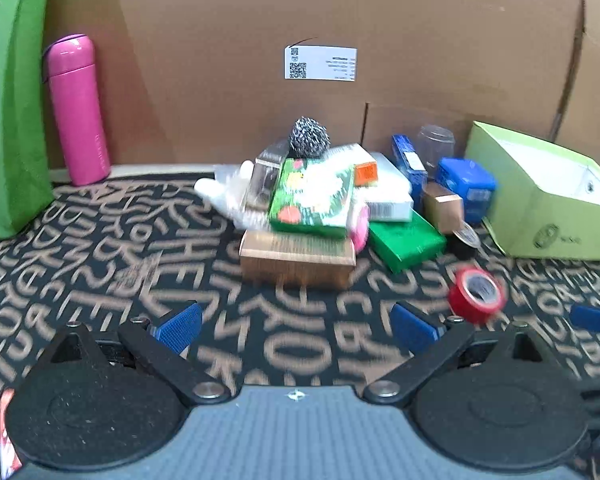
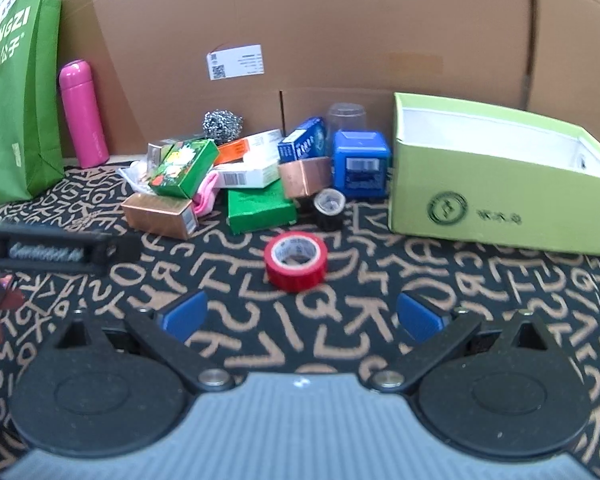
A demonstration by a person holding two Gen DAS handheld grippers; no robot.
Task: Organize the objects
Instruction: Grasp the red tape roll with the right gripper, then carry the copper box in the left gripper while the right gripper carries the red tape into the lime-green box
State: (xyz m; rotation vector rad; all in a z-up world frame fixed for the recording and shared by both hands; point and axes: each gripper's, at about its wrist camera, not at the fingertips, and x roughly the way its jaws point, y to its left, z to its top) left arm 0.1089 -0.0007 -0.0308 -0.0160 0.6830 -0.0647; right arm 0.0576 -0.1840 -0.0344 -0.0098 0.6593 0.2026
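Each handheld tool looks alike: the left gripper (image 1: 296, 326) and right gripper (image 2: 302, 316) carry blue ribbed rubber fingers (image 1: 179, 326) on black angled link arms pinned with silver round screws (image 1: 209, 390). Two black grainy discs flank a grey ribbed centre plate (image 2: 300, 424) bearing a small white mark.

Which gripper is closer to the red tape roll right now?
Right. The right gripper faces the red tape roll just ahead, between its open fingers; the left gripper has it off to its right side.
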